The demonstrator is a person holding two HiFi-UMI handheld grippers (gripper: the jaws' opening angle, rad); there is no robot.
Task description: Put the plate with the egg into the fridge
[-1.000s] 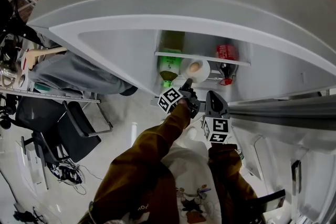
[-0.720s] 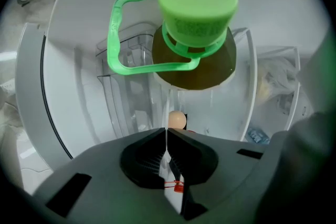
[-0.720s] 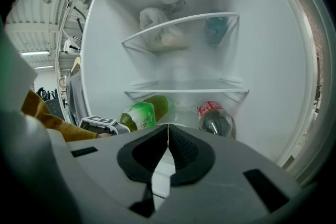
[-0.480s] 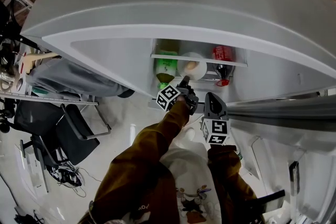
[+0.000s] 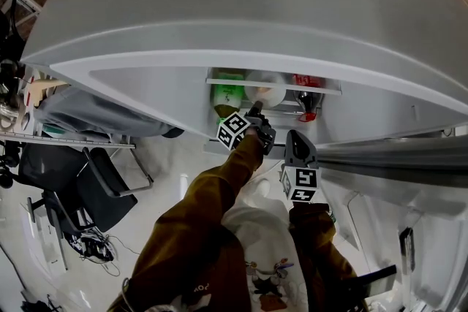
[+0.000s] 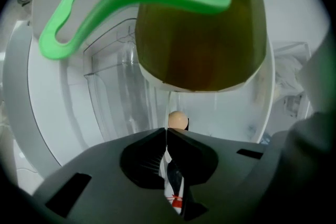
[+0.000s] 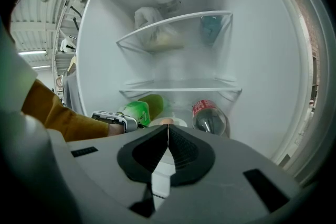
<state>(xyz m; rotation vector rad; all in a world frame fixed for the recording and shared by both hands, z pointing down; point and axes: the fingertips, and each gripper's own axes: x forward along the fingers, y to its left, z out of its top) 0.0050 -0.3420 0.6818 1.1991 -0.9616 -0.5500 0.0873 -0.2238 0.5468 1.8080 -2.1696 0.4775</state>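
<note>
Inside the open fridge (image 7: 262, 60), beneath a glass shelf (image 7: 181, 84): green bottle (image 5: 227, 95) at the left of the head view, dark bottle (image 5: 307, 93) with a red label at the right. Between the two, left gripper (image 5: 256, 110) on a brown-sleeved arm, jaws pinched shut on the near rim of the white plate (image 5: 276, 94). Just outside the fridge opening, lower and to the right, right gripper (image 5: 295, 134), jaws pressed together with nothing between them. On the plate, just past the left gripper's tips, the egg (image 6: 178, 119).
</note>
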